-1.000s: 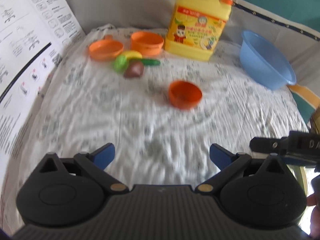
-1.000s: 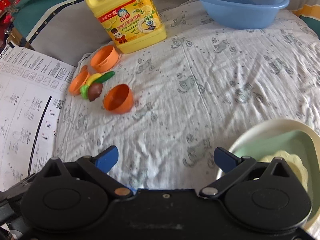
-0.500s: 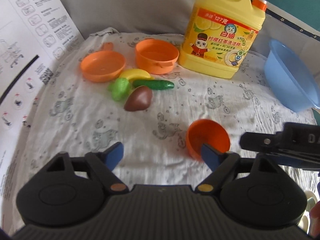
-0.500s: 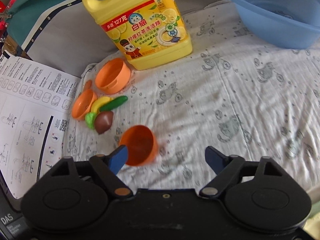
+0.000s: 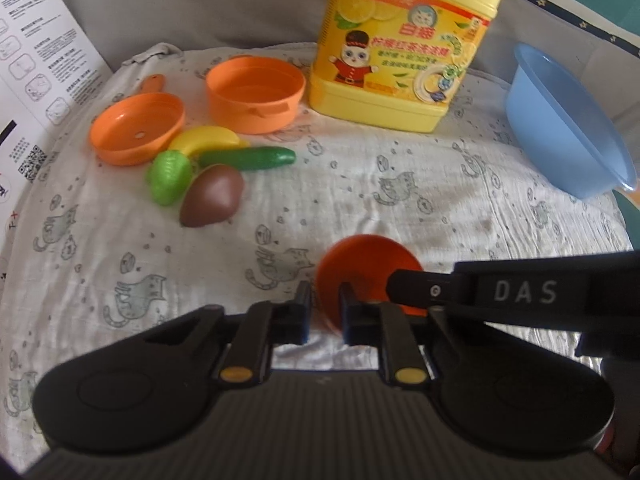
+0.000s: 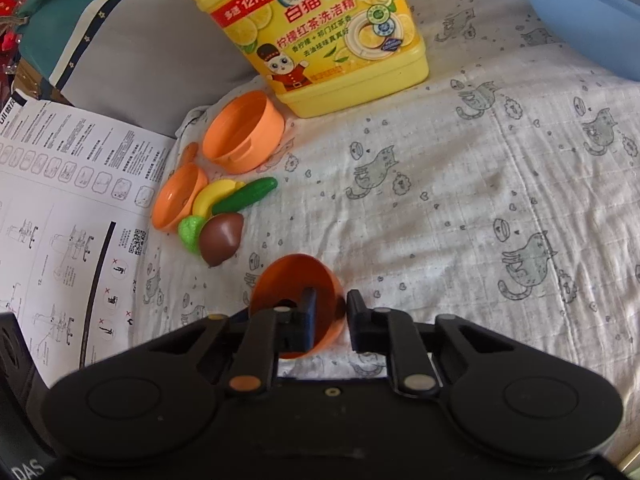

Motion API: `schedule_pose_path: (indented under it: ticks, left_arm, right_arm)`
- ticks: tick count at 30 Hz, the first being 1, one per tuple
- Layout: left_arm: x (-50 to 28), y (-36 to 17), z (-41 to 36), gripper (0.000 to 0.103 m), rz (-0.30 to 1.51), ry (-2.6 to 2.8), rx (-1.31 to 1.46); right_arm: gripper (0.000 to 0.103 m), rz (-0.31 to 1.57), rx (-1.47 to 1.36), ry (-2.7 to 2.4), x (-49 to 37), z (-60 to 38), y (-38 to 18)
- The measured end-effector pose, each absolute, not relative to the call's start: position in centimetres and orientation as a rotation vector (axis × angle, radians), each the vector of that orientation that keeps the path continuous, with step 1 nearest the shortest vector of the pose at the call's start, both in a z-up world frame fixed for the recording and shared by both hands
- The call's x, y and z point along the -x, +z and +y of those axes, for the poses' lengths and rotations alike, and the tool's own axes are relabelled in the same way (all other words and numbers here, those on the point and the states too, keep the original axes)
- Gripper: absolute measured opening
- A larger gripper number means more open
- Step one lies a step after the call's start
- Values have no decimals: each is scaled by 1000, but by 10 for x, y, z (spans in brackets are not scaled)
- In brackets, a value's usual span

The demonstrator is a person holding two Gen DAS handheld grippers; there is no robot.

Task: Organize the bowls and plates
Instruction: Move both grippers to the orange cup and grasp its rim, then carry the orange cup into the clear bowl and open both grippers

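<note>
A small orange bowl [image 5: 366, 266] lies tilted on the cat-print cloth [image 5: 360, 184]. My left gripper [image 5: 325, 312] is shut on its near-left rim. My right gripper [image 6: 331, 322] is shut on the bowl's [image 6: 296, 280] right rim, one finger inside and one outside. The right gripper's finger also shows in the left wrist view [image 5: 432, 290], crossing in from the right. An orange toy pot [image 5: 256, 98] and an orange toy pan [image 5: 136, 128] stand at the back left.
A yellow detergent jug [image 5: 404, 40] stands at the back. A blue basin [image 5: 560, 128] sits at the right. Toy banana [image 5: 208, 138], cucumber [image 5: 248, 158], green piece [image 5: 168, 176] and brown piece [image 5: 212, 196] lie by the pan. An instruction sheet [image 6: 60, 220] lies at the left.
Both grippers moved forward to the small orange bowl and closed on its rim, from open. The bowl now sits tipped between them.
</note>
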State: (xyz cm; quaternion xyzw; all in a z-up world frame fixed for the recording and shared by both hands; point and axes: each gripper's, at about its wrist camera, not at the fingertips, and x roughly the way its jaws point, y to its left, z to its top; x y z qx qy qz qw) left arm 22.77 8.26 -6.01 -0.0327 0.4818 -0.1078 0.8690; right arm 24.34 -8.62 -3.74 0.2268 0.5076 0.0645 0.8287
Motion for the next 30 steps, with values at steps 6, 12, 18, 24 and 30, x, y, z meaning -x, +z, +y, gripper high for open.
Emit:
schedule_pose_path:
  ticks: [6,12,18,24,30]
  left_arm:
    - [-222,-56,83,12,1007,-218,64]
    - [-211,-48,84,12,1005,-214,60]
    - [-191,-36,85,12,1000,-211,55]
    - [-159,-21,86,12,990,-214,57]
    - [-123,-7,87,13,979,-221,71]
  right_arm:
    - [16,1081,-495,142,-238,-86,-36]
    - [16,1078,-493,150,-227,-86,-27]
    - [16,1075,-489,158,-208,-84,-15]
    - [16,1071,-493,174,-180,-86,-1]
    - [16,1068,-496,188,-143,-88,13]
